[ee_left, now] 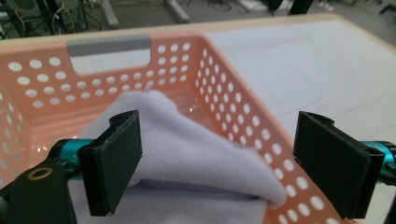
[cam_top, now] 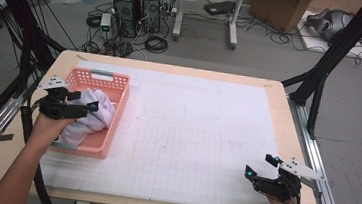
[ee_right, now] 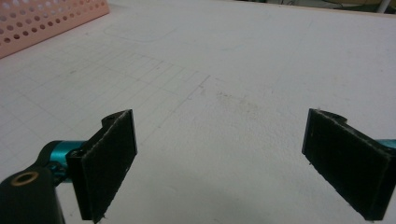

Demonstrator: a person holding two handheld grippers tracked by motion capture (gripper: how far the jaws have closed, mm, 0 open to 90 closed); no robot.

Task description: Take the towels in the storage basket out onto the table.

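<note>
I'm hovering my left gripper (ee_left: 217,163), jaws wide apart, over the white cloth (ee_left: 187,154) in the pink basket (ee_left: 112,46). My right gripper (ee_right: 233,163) is gaping empty above the table (ee_right: 224,70).

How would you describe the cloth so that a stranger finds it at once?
Look at the left side of the white gridded table mat, where a pink perforated plastic basket stands. The soft, pale lilac folded cloth lies inside it, beneath the open left tool; nothing else there is fabric.

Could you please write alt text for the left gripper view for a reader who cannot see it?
The left gripper, jaws wide open, hovers over a folded pale lilac cloth lying in a pink perforated basket. Behind the basket lies the white table mat.
</note>
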